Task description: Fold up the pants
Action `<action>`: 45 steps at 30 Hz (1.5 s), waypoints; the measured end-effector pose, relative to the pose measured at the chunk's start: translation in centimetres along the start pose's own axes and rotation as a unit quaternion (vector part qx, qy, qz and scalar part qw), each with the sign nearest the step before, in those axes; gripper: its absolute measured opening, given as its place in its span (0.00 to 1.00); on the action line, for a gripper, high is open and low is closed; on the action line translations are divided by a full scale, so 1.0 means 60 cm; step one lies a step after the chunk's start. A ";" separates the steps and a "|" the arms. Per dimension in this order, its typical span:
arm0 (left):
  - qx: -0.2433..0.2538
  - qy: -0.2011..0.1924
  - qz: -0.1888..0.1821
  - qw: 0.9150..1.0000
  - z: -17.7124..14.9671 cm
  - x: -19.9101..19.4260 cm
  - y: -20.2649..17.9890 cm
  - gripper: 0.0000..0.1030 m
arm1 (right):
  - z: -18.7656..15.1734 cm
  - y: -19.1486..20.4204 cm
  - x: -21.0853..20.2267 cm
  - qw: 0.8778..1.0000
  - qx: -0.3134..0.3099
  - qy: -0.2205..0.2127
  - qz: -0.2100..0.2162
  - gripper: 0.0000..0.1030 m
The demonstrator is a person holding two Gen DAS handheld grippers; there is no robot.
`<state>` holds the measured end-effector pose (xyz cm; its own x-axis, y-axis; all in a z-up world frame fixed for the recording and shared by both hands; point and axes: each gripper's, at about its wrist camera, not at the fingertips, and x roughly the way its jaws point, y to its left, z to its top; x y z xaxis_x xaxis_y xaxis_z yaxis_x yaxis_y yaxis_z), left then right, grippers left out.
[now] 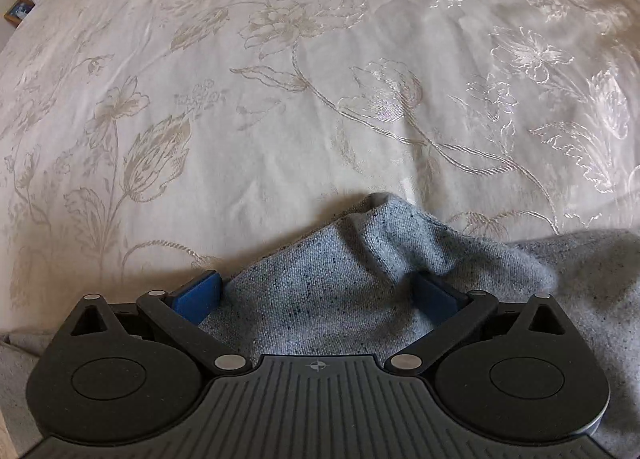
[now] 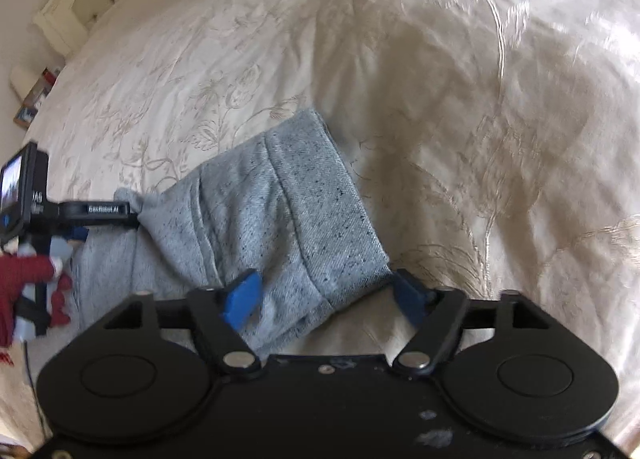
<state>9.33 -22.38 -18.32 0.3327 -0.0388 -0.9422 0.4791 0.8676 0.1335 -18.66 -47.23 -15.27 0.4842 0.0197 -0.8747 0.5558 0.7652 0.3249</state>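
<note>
I am holding my right claw [image 2: 326, 299] wide open over the pants [image 2: 280, 219] on the bed [image 2: 480, 99], its left pad [image 2: 242, 299] touching them. My left claw [image 1: 316, 295] is wide too, pants bunched between.

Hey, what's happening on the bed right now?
A person with a handheld gripper in each hand is folding grey pants on a white embroidered bedspread. The right gripper stands open, its blue fingers spread either side of the folded end without pressing on it. The left gripper also has its fingers wide apart, with grey cloth bunched loosely between them.
</note>
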 end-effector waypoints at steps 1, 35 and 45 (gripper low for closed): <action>-0.002 0.002 0.000 1.000 -0.001 0.000 0.000 1.00 | 0.003 -0.002 0.008 1.000 0.003 0.004 0.003 0.83; 0.065 0.028 0.015 0.997 0.052 0.003 -0.020 1.00 | 0.054 0.015 0.023 0.984 0.023 -0.017 0.173 0.27; 0.028 -0.040 0.002 0.999 0.079 -0.073 0.004 0.98 | 0.052 0.054 -0.023 0.984 0.002 -0.039 0.171 0.27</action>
<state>11.83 -24.38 -12.70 0.3967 -0.0767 -0.9147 0.5214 0.8390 0.1558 -15.42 -46.79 -11.90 0.6944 0.2260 -0.6831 0.3530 0.7203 0.5972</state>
